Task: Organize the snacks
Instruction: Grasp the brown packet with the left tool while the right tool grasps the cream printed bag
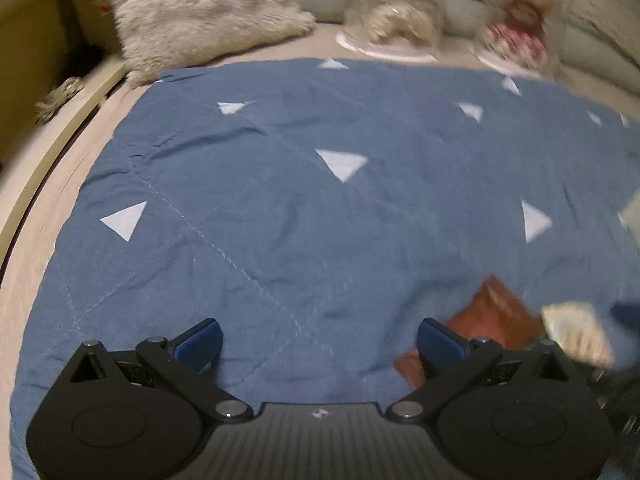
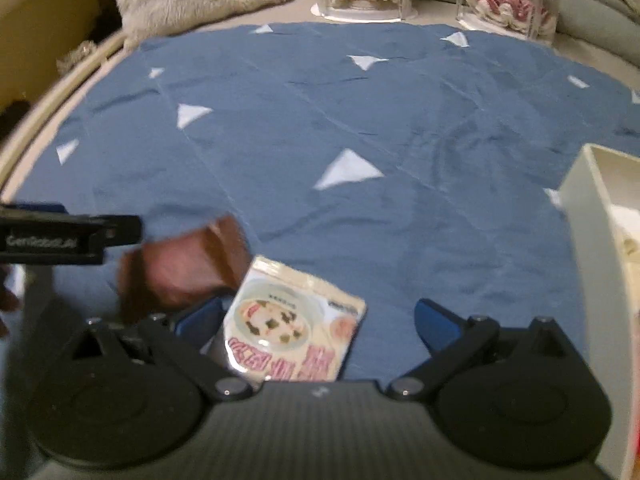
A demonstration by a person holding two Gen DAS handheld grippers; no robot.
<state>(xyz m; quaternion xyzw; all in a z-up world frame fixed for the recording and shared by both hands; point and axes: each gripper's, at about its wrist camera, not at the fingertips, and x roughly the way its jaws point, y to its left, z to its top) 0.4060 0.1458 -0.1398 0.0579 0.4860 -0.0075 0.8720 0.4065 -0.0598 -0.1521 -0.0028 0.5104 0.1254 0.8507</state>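
Hovering with its jaws spread wide over the pale snack packet [image 2: 294, 322], the right gripper [image 2: 320, 320] could easily drag the brown packet [image 2: 180, 268] along too, since the two lie touching, brown one at about ten o'clock from the pale one, on the soft blue quilt [image 2: 360, 120]. The left gripper [image 1: 320, 344] is likewise wide apart and empty, with the brown packet [image 1: 492, 316] just off its right finger at three o'clock. The white box [image 2: 592, 240] waits at three o'clock, its contents too blurred to name.
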